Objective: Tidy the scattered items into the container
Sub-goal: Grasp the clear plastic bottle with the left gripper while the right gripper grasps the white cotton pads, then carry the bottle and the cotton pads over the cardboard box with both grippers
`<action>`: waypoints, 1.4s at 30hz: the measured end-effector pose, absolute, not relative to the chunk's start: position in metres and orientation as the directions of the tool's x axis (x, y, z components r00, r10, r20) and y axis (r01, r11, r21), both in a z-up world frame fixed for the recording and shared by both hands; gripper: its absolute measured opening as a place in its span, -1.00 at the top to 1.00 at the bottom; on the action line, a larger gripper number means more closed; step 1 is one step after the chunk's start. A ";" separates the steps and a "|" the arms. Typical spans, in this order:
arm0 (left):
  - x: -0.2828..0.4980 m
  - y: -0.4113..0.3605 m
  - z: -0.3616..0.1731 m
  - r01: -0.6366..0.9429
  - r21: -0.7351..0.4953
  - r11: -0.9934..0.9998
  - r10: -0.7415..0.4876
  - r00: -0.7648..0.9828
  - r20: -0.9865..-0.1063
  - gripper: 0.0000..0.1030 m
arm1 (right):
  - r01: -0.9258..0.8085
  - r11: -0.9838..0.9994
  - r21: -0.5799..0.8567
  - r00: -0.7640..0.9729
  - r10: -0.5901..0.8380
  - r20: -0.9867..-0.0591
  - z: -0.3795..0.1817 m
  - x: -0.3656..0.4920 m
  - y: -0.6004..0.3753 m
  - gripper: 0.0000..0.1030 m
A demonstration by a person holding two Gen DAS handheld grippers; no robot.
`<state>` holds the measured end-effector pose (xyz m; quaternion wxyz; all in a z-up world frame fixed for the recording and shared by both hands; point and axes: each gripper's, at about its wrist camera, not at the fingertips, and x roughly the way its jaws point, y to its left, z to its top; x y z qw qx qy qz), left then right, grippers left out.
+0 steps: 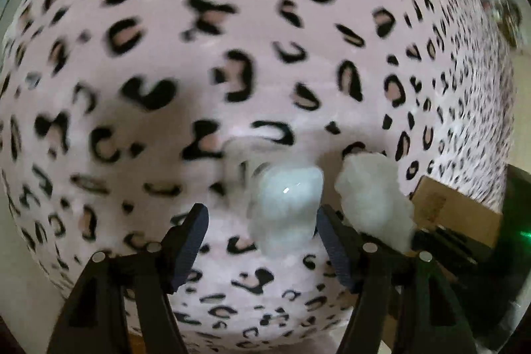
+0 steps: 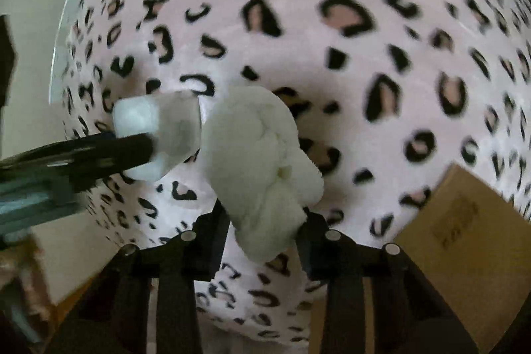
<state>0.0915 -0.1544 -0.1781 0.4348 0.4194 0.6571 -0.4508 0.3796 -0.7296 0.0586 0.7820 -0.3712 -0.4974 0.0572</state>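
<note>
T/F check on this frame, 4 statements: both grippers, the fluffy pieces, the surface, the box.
1. The right gripper is shut on a white fluffy wad. True.
2. The left gripper is clamped tight on a red block. False: its jaws stand apart around a pale bagged tuft, with a gap at the left finger.
3. The surface is a leopard-print blanket. True.
4. The cardboard box already holds both white pieces. False: neither piece is in it; both are at the grippers, over the blanket.
</note>
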 end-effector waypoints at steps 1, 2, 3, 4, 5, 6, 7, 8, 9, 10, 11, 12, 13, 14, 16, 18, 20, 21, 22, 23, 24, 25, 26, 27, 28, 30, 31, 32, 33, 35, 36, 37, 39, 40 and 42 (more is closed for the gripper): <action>0.086 -0.158 -0.181 0.948 -0.222 0.229 0.160 -0.262 -0.952 -0.42 | 0.257 0.723 -0.641 0.497 0.470 0.730 0.057 0.377 -0.737 0.28; 0.082 -0.160 -0.182 0.951 -0.215 0.221 0.161 -0.253 -0.954 -0.46 | 0.243 0.726 -0.643 0.495 0.477 0.726 0.056 0.377 -0.742 0.28; 0.079 -0.162 -0.184 0.956 -0.205 0.211 0.161 -0.240 -0.957 -0.48 | 0.229 0.730 -0.643 0.494 0.482 0.724 0.056 0.380 -0.749 0.28; 0.077 -0.164 -0.185 0.960 -0.195 0.200 0.160 -0.228 -0.961 -0.52 | 0.218 0.735 -0.642 0.494 0.484 0.722 0.055 0.377 -0.753 0.28; 0.076 -0.165 -0.185 0.963 -0.188 0.190 0.157 -0.219 -0.963 -0.56 | 0.209 0.737 -0.642 0.494 0.487 0.720 0.054 0.374 -0.756 0.28; 0.077 -0.166 -0.187 0.965 -0.185 0.184 0.156 -0.214 -0.964 -0.60 | 0.201 0.740 -0.642 0.493 0.490 0.719 0.054 0.375 -0.757 0.28; 0.078 -0.166 -0.190 0.965 -0.187 0.184 0.161 -0.218 -0.963 -0.66 | 0.196 0.742 -0.642 0.492 0.492 0.718 0.054 0.374 -0.760 0.28; 0.078 -0.166 -0.194 0.962 -0.197 0.191 0.169 -0.230 -0.958 -0.68 | 0.190 0.744 -0.641 0.491 0.493 0.718 0.055 0.374 -0.761 0.28; 0.078 -0.167 -0.199 0.957 -0.212 0.201 0.176 -0.248 -0.953 -0.68 | 0.184 0.746 -0.640 0.490 0.495 0.718 0.056 0.374 -0.762 0.28; 0.076 -0.167 -0.204 0.952 -0.225 0.208 0.181 -0.263 -0.948 -0.68 | 0.176 0.748 -0.640 0.488 0.498 0.717 0.057 0.375 -0.765 0.28; 0.073 -0.168 -0.209 0.952 -0.228 0.206 0.186 -0.266 -0.946 -0.70 | 0.166 0.750 -0.640 0.485 0.503 0.715 0.058 0.374 -0.767 0.28; 0.070 -0.170 -0.213 0.956 -0.218 0.195 0.191 -0.255 -0.948 -0.74 | 0.160 0.752 -0.640 0.482 0.506 0.715 0.058 0.372 -0.768 0.28; 0.067 -0.172 -0.216 0.962 -0.206 0.178 0.195 -0.240 -0.951 -0.77 | 0.157 0.754 -0.638 0.481 0.505 0.716 0.059 0.371 -0.769 0.28; 0.064 -0.173 -0.221 0.967 -0.198 0.161 0.202 -0.229 -0.952 -0.77 | 0.155 0.756 -0.636 0.480 0.506 0.717 0.059 0.370 -0.769 0.28; 0.059 -0.175 -0.232 0.979 -0.164 0.124 0.229 -0.189 -0.955 -0.77 | 0.151 0.760 -0.632 0.476 0.505 0.720 0.059 0.368 -0.770 0.29; 0.060 -0.175 -0.242 0.983 -0.145 0.115 0.247 -0.169 -0.954 -0.77 | 0.144 0.765 -0.628 0.472 0.504 0.723 0.060 0.367 -0.771 0.29; 0.066 -0.174 -0.248 0.979 -0.157 0.127 0.245 -0.184 -0.952 -0.77 | 0.136 0.768 -0.625 0.469 0.506 0.724 0.063 0.365 -0.779 0.29; 0.068 -0.174 -0.249 0.977 -0.167 0.130 0.242 -0.194 -0.951 -0.77 | 0.133 0.769 -0.625 0.468 0.507 0.724 0.064 0.364 -0.780 0.29; 0.070 -0.174 -0.250 0.976 -0.176 0.129 0.239 -0.203 -0.950 -0.77 | 0.130 0.770 -0.625 0.466 0.509 0.724 0.064 0.363 -0.781 0.29; 0.071 -0.174 -0.250 0.975 -0.184 0.124 0.236 -0.209 -0.949 -0.76 | 0.126 0.770 -0.625 0.463 0.512 0.724 0.064 0.363 -0.782 0.29; 0.072 -0.173 -0.250 0.975 -0.189 0.120 0.232 -0.212 -0.949 -0.74 | 0.120 0.771 -0.626 0.459 0.516 0.724 0.065 0.362 -0.782 0.29; 0.073 -0.172 -0.249 0.975 -0.190 0.116 0.227 -0.212 -0.951 -0.70 | 0.113 0.771 -0.627 0.454 0.521 0.723 0.065 0.362 -0.782 0.29; 0.074 -0.171 -0.248 0.976 -0.186 0.111 0.221 -0.207 -0.953 -0.58 | 0.101 0.771 -0.629 0.447 0.530 0.721 0.065 0.361 -0.781 0.29; 0.075 -0.169 -0.246 0.978 -0.180 0.106 0.214 -0.200 -0.956 -0.57 | 0.092 0.770 -0.631 0.443 0.536 0.719 0.065 0.361 -0.781 0.44; 0.078 -0.168 -0.244 0.977 -0.182 0.107 0.207 -0.201 -0.958 -0.57 | 0.088 0.768 -0.634 0.442 0.540 0.716 0.066 0.360 -0.778 0.48; 0.082 -0.164 -0.238 0.976 -0.188 0.110 0.193 -0.206 -0.959 -0.57 | 0.079 0.762 -0.643 0.436 0.553 0.710 0.066 0.357 -0.773 0.52; 0.085 -0.161 -0.235 0.977 -0.184 0.111 0.186 -0.203 -0.961 -0.57 | 0.075 0.761 -0.645 0.427 0.560 0.710 0.065 0.357 -0.773 0.54; 0.088 -0.158 -0.233 0.977 -0.182 0.114 0.181 -0.201 -0.963 -0.57 | 0.067 0.760 -0.646 0.415 0.568 0.711 0.063 0.357 -0.773 0.56; 0.092 -0.155 -0.231 0.976 -0.181 0.120 0.176 -0.200 -0.964 -0.57 | 0.064 0.758 -0.649 0.407 0.573 0.711 0.062 0.356 -0.773 0.58; 0.100 -0.148 -0.224 0.974 -0.183 0.136 0.166 -0.204 -0.965 -0.57 | 0.058 0.755 -0.654 0.398 0.583 0.709 0.060 0.355 -0.775 0.63; 0.104 -0.144 -0.220 0.973 -0.183 0.143 0.160 -0.206 -0.965 -0.57 | 0.046 0.753 -0.656 0.385 0.593 0.707 0.058 0.355 -0.774 0.67; 0.107 -0.140 -0.215 0.972 -0.182 0.146 0.156 -0.204 -0.966 -0.57 | 0.027 0.753 -0.657 0.365 0.604 0.708 0.057 0.354 -0.774 0.76; 0.114 -0.130 -0.205 0.972 -0.180 0.154 0.149 -0.202 -0.968 -0.57 | 0.022 0.748 -0.663 0.348 0.616 0.707 0.052 0.354 -0.777 0.80; 0.117 -0.124 -0.200 0.971 -0.181 0.159 0.147 -0.204 -0.968 -0.57 | 0.023 0.747 -0.665 0.341 0.619 0.707 0.049 0.354 -0.778 0.80; 0.120 -0.114 -0.193 0.971 -0.180 0.160 0.147 -0.204 -0.968 -0.57 | 0.016 0.744 -0.668 0.318 0.629 0.709 0.044 0.355 -0.779 0.82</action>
